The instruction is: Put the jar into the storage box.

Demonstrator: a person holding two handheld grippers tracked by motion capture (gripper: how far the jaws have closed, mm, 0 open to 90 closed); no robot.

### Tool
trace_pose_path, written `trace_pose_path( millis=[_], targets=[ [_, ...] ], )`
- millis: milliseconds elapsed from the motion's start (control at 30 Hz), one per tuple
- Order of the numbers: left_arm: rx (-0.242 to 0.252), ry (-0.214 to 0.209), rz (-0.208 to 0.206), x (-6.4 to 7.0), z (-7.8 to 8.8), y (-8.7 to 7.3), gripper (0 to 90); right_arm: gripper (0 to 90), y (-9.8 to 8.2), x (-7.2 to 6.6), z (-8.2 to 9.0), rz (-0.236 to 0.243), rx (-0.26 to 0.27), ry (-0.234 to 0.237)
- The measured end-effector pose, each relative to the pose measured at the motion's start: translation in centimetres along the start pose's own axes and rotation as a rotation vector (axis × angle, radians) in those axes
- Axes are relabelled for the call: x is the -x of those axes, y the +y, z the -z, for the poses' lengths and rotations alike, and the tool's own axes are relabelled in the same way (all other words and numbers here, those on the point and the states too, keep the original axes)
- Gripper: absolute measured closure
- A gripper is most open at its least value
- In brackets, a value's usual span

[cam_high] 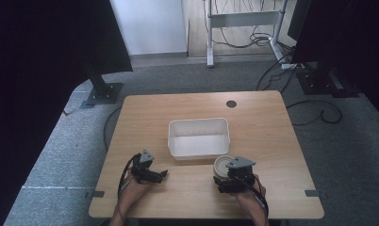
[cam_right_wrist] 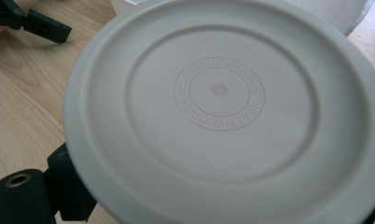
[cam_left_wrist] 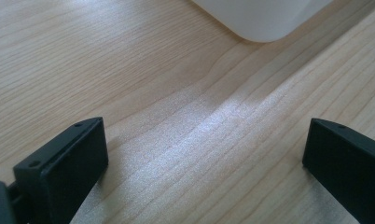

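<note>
The plate [cam_right_wrist: 223, 107] was round, so it had no long axis to speak of; in the right gripper view its flat face was turned toward the camera, with a ring of raised lettering around a small centre dot. Which face that was, top or underside, could not be told. In the high view the plate [cam_high: 222, 165] sat near the front of the bench [cam_high: 263, 122], just in front of the near right corner of the white tub [cam_high: 198, 137] and partly under the right claw [cam_high: 231, 175].

The right claw [cam_right_wrist: 223, 210] reached around the plate's near edge. One black jaw showed at the lower left, against the rim, and a sliver of the other at the lower right corner (the plate covered the rest). The jaws stood wide, about the plate's width apart, and appeared to be gripping it by the rim.

The left claw [cam_left_wrist: 204, 163] was released, its two black jaws spread far apart with nothing between them but bare wood. It sat low over the bench, pointing toward a rounded corner of the tub [cam_left_wrist: 265, 18]. In the high view the left claw [cam_high: 161, 174] lay at the front left of the bench, well apart from the plate. The tub stood open side up near the middle of the bench.
</note>
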State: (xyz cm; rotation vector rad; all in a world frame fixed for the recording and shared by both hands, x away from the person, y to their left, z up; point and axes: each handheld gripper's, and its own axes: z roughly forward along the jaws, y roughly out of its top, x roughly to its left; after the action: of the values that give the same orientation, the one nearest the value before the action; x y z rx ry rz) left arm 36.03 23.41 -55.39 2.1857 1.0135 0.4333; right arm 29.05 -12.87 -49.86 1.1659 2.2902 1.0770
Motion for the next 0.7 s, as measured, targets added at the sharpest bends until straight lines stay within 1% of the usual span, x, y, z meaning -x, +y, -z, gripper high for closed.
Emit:
trace_pose_path(
  millis=[367,700],
  targets=[
    [0.000,-0.001,-0.001,0.0,0.0,0.0,0.0,9.4,1.2,0.0,-0.7,0.002,0.004,0.008],
    [-0.001,-0.001,-0.002,0.0,0.0,0.0,0.0,9.4,2.8,-0.1,-1.2,0.014,0.010,0.005]
  ],
)
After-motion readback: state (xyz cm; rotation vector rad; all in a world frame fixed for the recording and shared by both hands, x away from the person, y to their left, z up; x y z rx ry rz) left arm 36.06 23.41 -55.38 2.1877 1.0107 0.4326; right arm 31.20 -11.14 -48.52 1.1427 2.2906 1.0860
